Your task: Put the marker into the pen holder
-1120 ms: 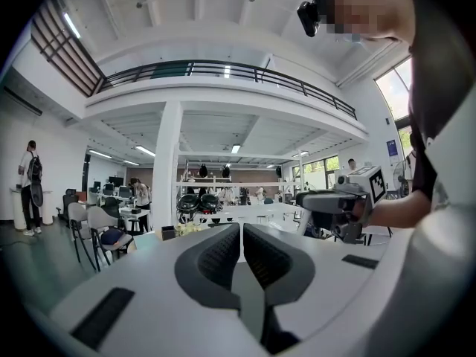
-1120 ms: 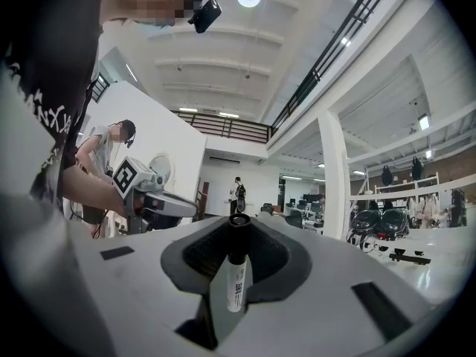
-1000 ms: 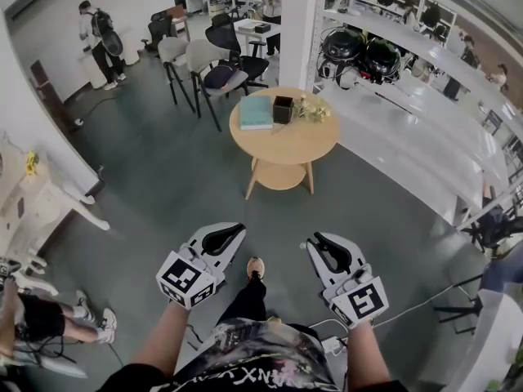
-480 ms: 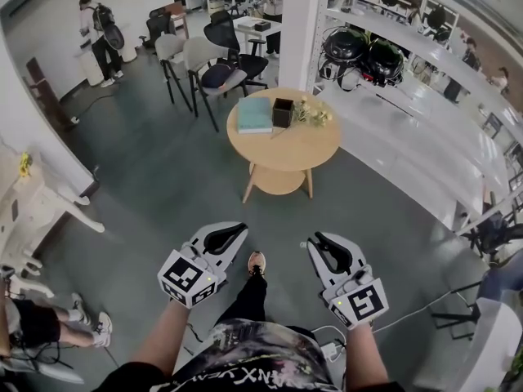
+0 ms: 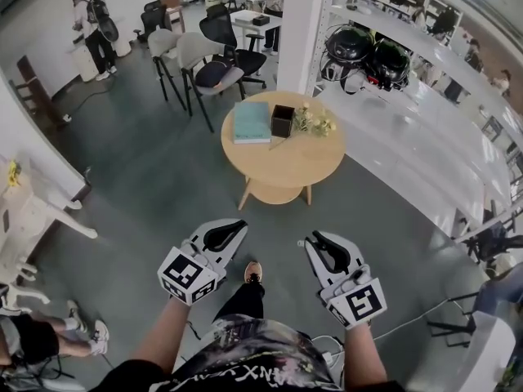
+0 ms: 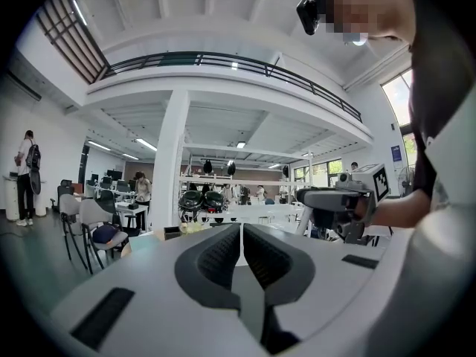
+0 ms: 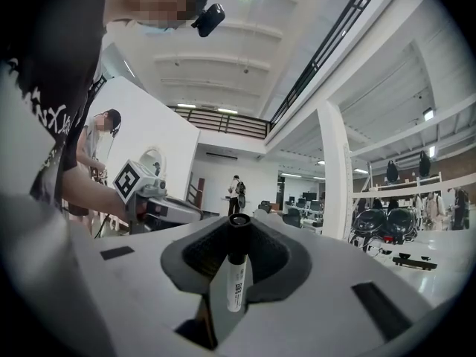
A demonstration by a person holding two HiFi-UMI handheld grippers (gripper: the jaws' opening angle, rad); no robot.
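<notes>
The black square pen holder stands on a round wooden table ahead of me, beside a teal book and a small bunch of flowers. My right gripper is shut on a marker with a black cap and white barrel, held upright between the pads. My left gripper is shut with nothing in it. Both grippers hang over the grey floor, well short of the table. The right gripper also shows in the left gripper view.
Grey chairs stand behind the table. A white pillar and white shelving with dark helmets rise at the right. A person stands far back left. My shoe shows between the grippers.
The table has drawn closer and lower in the head view as I walk toward it. Both grippers kept their pose and grip.
</notes>
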